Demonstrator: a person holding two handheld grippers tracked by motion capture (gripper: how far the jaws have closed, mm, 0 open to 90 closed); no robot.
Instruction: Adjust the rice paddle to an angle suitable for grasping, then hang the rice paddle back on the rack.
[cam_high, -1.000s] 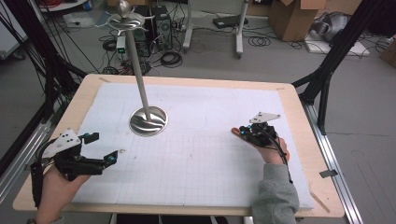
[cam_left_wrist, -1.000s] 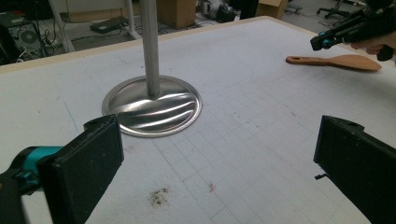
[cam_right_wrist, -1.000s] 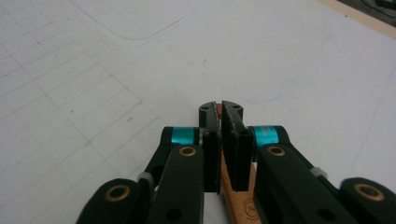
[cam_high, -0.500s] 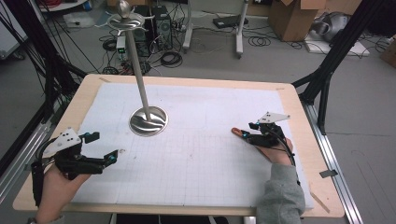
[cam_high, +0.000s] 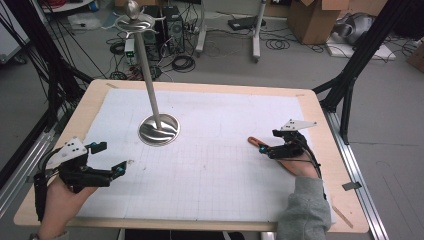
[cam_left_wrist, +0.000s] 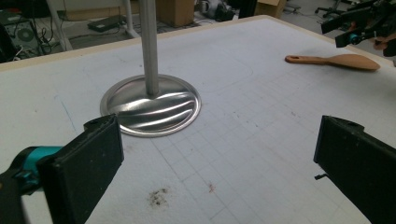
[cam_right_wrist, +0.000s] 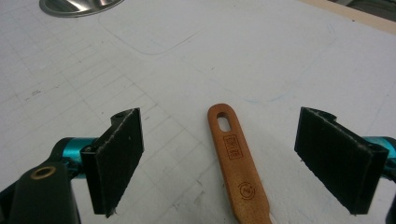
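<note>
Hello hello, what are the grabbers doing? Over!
Left gripper open, empty. Right gripper jaws just opened, wooden spoon lying on the mat between them, not gripped. Metal stand well off to the side, nothing blocking.

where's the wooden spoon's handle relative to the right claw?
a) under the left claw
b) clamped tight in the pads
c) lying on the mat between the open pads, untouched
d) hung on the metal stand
c: the right claw has just been opening, and the wooden spoon lies flat on the mat with gaps to both pads.
</note>
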